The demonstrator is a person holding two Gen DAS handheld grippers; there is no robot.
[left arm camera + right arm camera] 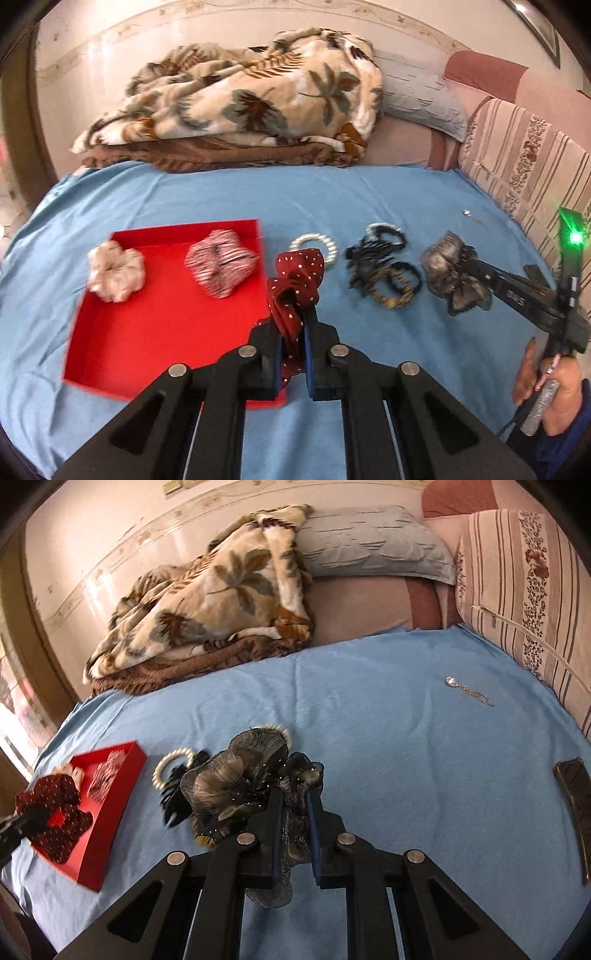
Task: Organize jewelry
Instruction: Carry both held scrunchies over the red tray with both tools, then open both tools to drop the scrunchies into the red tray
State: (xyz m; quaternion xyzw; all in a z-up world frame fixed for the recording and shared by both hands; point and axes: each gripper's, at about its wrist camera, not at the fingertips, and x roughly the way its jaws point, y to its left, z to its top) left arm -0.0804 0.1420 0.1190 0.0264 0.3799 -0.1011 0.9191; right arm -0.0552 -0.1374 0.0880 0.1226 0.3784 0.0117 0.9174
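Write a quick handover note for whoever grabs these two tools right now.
Left tool: shut on the dark red polka-dot scrunchie, lifted beside the red box.
Right tool: shut on the grey frilly scrunchie.
Done: pink scrunchie and striped scrunchie in the box.
Left: both held scrunchies, pearl bracelet, black hair ties, pendant necklace on the blue sheet.

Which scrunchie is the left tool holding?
The dark red, white-dotted scrunchie, pinched in the left tool; the pale one and striped one lie in the red box.
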